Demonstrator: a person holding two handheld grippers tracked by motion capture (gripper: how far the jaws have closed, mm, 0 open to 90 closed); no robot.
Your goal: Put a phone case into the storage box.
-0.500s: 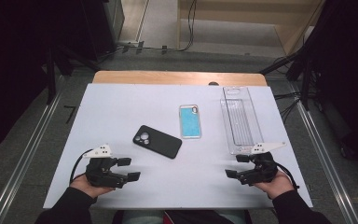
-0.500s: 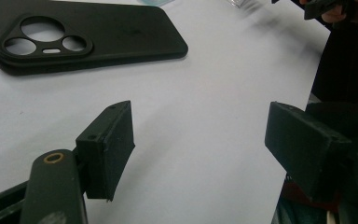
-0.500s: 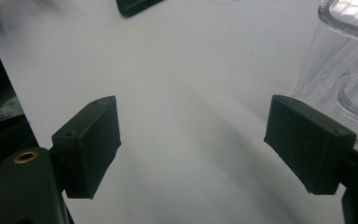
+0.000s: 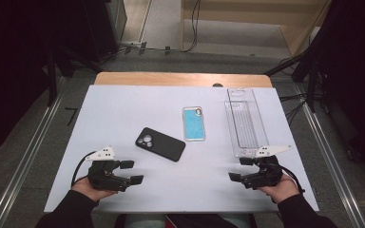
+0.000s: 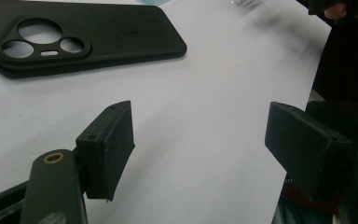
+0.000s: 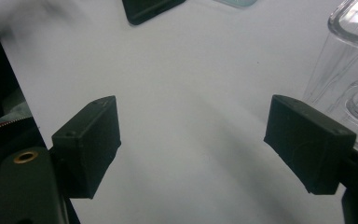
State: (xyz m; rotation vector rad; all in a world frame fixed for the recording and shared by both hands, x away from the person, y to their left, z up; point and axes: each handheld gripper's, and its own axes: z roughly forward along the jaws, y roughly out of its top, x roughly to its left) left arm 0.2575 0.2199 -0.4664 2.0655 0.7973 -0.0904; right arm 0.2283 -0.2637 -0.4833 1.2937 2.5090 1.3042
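A black phone case (image 4: 160, 143) lies camera-holes up near the table's middle; the left gripper view has that black phone case (image 5: 74, 35) at top left. Beside it, farther back, lies a blue phone case (image 4: 194, 123). A clear plastic tray (image 4: 244, 121) stands lengthwise at the right. My left gripper (image 4: 131, 172) rests at the front left, open, jaws wide with nothing between them (image 5: 200, 149). My right gripper (image 4: 240, 169) sits at the front right, just in front of the tray, open and empty (image 6: 191, 144). The clear tray (image 6: 349, 60) fills the right edge of the right gripper view.
The white tabletop (image 4: 123, 114) ends in a wooden strip (image 4: 180, 79) at the back. Metal floor rails (image 4: 28, 156) run along both sides. Cables lie on the floor behind the table. A person's sleeves come in at the bottom.
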